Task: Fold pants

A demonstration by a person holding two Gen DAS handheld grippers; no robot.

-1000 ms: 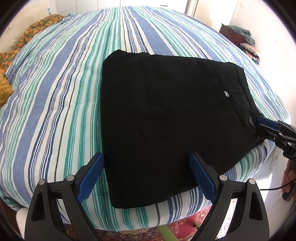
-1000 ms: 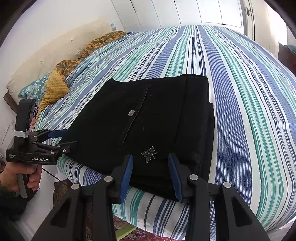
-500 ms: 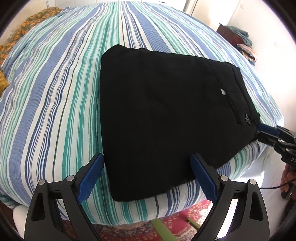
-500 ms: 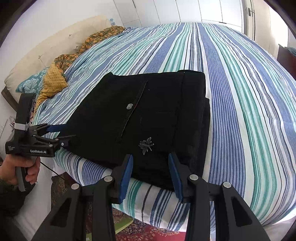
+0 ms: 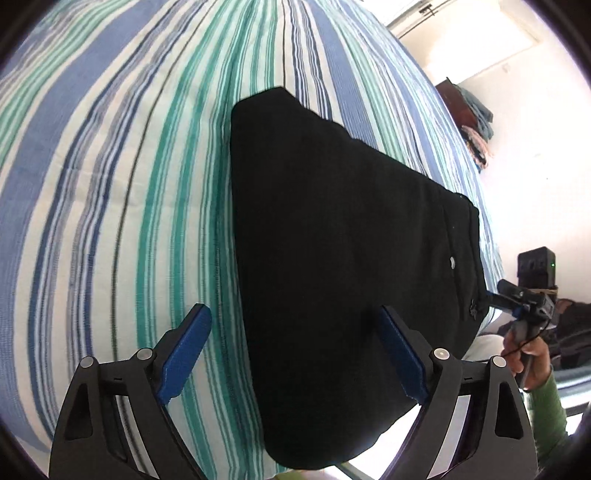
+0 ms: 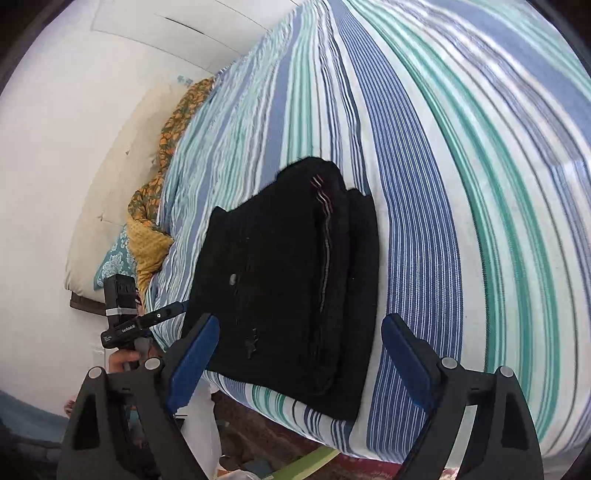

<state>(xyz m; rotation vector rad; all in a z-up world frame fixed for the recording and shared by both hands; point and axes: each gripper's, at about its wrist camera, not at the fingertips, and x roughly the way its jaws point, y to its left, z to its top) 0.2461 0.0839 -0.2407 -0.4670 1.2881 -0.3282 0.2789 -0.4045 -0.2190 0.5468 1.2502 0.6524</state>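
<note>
On the striped bed, folded pants, both tools spread, right view alone shows, seemingly, stacked folds.

Bedroom in a home.
A bed with a blue, teal and white striped cover filled the space ahead of both grippers; a cream pillow, an orange patterned cloth and a yellow cloth lay far left of the right gripper, white cupboard doors beyond, and a dark shelf with stacked textiles far right of the left gripper.
</note>
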